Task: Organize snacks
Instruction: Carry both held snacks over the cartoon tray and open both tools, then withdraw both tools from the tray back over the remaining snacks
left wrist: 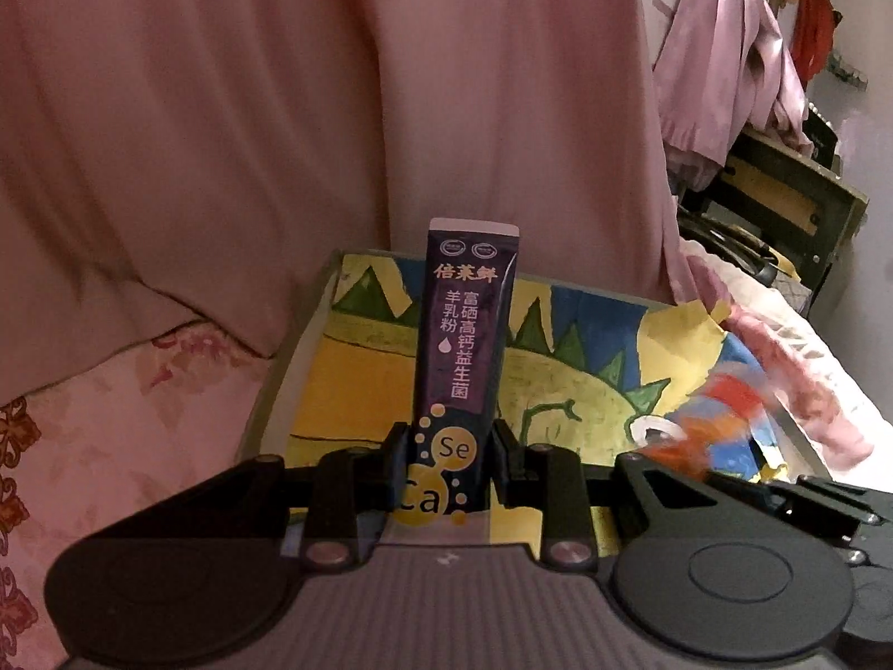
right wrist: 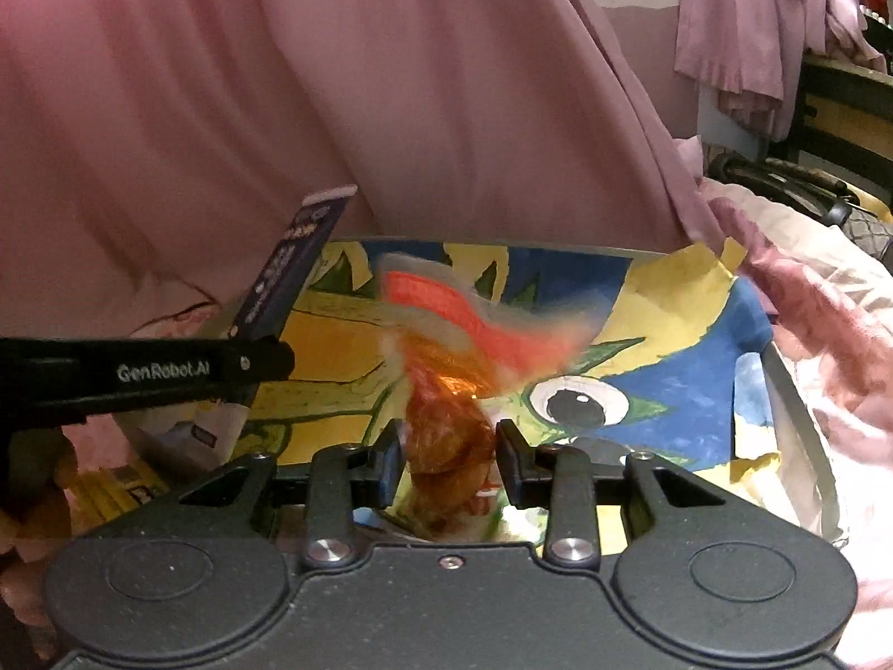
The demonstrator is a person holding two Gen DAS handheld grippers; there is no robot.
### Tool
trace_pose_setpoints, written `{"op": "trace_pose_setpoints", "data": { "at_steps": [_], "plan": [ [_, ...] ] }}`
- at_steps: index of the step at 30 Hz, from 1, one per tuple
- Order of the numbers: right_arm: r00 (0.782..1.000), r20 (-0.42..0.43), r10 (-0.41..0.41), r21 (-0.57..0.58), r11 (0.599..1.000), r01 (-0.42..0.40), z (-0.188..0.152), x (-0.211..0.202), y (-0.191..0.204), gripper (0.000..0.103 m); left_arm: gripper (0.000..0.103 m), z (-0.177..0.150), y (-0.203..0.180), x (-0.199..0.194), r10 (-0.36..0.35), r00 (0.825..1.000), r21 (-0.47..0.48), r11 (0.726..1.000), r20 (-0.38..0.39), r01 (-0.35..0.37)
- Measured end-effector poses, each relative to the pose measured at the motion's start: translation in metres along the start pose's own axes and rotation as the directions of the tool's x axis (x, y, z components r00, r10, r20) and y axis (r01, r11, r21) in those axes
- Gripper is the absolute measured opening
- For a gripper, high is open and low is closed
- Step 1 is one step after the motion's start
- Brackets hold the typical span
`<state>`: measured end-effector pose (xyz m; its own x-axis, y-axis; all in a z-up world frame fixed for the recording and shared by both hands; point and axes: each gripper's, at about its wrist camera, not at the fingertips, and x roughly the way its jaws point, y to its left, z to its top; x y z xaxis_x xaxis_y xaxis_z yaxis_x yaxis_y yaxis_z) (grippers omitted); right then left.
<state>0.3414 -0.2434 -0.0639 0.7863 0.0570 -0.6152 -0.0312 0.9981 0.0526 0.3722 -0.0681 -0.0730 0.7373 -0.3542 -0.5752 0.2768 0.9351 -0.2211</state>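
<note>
A tall purple sachet [left wrist: 463,335] with Chinese print stands upright between the pads of my left gripper [left wrist: 449,458], which is shut on its lower part. It hangs over a grey-rimmed box [left wrist: 279,391] lined with a yellow, blue and green painting. My right gripper [right wrist: 449,458] is shut on an orange-brown snack packet [right wrist: 446,435] whose red and white top is blurred. That packet is above the same box [right wrist: 502,247]. The left gripper [right wrist: 262,360] reaches in from the left with the purple sachet [right wrist: 290,273]. In the left wrist view the blurred snack packet [left wrist: 720,407] shows at the right.
A pink curtain [left wrist: 335,111] hangs right behind the box. Floral bedding [left wrist: 111,419] lies to the left and crumpled pink cloth [right wrist: 826,335] to the right. Yellow packets [right wrist: 111,486] and a small white carton [right wrist: 212,430] lie at the box's near left. Clothes [left wrist: 725,56] hang at the upper right.
</note>
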Motion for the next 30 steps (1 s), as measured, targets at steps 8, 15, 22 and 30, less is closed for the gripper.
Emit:
{"op": "trace_pose_setpoints", "data": {
  "at_steps": [8,15,22,30],
  "plan": [
    [1.0,-0.006,0.001,0.009,1.0,-0.001,0.001,-0.009,0.001,0.049,0.04,0.001,0.008,-0.001,0.005,0.999,-0.056,0.998,-0.052,-0.008],
    [0.999,0.035,0.022,0.053,0.998,-0.024,0.005,-0.038,-0.004,0.072,0.07,0.01,0.007,-0.038,0.021,1.0,-0.071,0.997,0.009,-0.021],
    [0.987,0.161,0.021,0.072,0.997,-0.033,0.012,-0.096,-0.01,0.091,0.093,0.017,-0.001,-0.1,0.066,0.987,-0.062,0.996,0.146,-0.058],
    [0.949,0.314,0.034,0.097,0.993,-0.068,0.005,-0.173,-0.014,0.102,0.103,0.002,-0.022,-0.179,0.11,0.952,-0.002,0.993,0.287,-0.114]
  ]
}}
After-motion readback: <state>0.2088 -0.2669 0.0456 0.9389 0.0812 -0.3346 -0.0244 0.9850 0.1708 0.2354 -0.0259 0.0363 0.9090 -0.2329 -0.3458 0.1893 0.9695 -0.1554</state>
